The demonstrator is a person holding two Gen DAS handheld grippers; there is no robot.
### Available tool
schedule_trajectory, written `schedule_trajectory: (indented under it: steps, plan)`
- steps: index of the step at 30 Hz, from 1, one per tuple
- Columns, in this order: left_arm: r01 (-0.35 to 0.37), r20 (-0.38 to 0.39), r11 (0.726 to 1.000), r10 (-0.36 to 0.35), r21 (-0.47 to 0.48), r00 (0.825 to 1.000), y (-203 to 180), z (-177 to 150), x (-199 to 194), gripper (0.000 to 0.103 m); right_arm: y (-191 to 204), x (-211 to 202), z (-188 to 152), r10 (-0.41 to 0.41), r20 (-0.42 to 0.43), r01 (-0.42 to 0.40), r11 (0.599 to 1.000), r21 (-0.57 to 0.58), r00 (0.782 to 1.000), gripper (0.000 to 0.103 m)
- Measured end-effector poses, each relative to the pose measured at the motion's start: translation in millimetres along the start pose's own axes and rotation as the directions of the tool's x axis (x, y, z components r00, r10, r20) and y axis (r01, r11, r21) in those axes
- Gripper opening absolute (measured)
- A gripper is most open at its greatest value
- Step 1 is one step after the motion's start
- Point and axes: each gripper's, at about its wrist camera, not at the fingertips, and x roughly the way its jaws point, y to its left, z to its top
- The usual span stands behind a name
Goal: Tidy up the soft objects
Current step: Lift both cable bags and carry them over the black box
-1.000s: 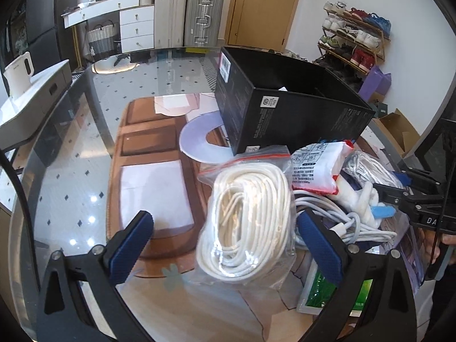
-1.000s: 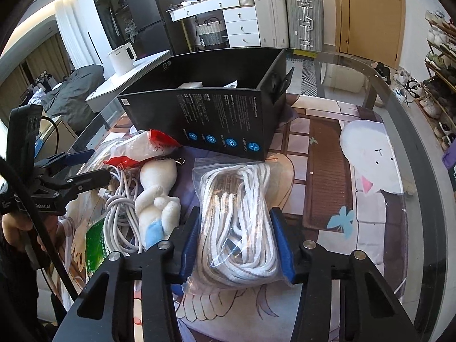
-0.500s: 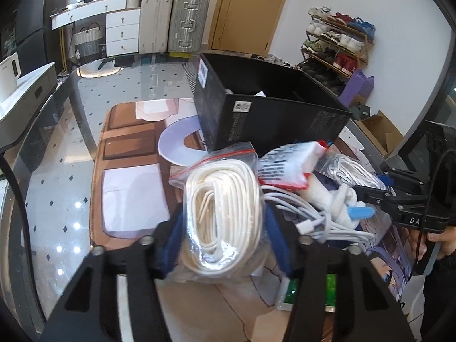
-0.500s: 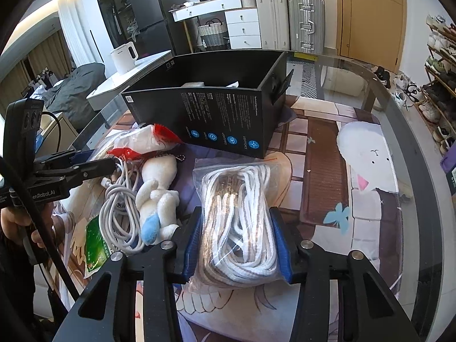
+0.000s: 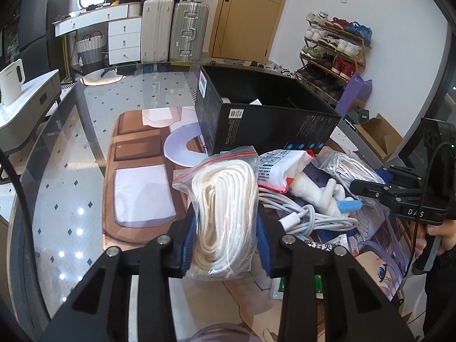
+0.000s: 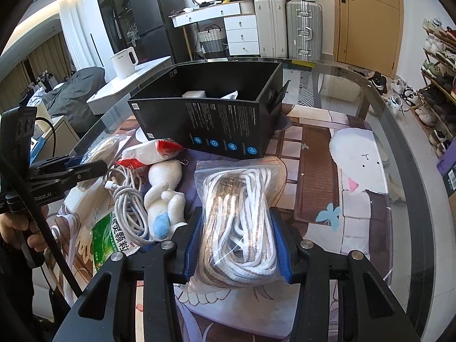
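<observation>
Both grippers, left gripper and right gripper, clamp bagged rope coils (jaws just closing on the left), presumably bound for the black box mid-table.

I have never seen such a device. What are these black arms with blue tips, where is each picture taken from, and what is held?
There is no robot: a person holds a two-finger gripper in each hand, and a camera on each looks along its fingers. One picture is from the left gripper, whose jaws have just been closing on the white rope bag. The other is from the right gripper, shut on the striped rope bag. On the table lie a plush and a cable, before a black box.
</observation>
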Motion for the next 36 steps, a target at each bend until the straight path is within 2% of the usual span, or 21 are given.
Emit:
schedule_trajectory:
  steps: [19, 36]
  plan:
    - [-0.018, 0.093, 1.000, 0.017, 0.012, 0.995, -8.4, 14.1, -32.5, 0.035, 12.2, -39.4, 10.8, -0.004, 0.084, 0.007, 1.000, -0.028, 0.996, 0.045]
    - [-0.035, 0.158, 0.996, 0.022, 0.078, 0.987, -26.2, 48.4, -38.9, 0.035, 21.1, -63.5, 46.2, 0.003, 0.145, 0.007, 0.998, -0.066, 0.989, 0.045]
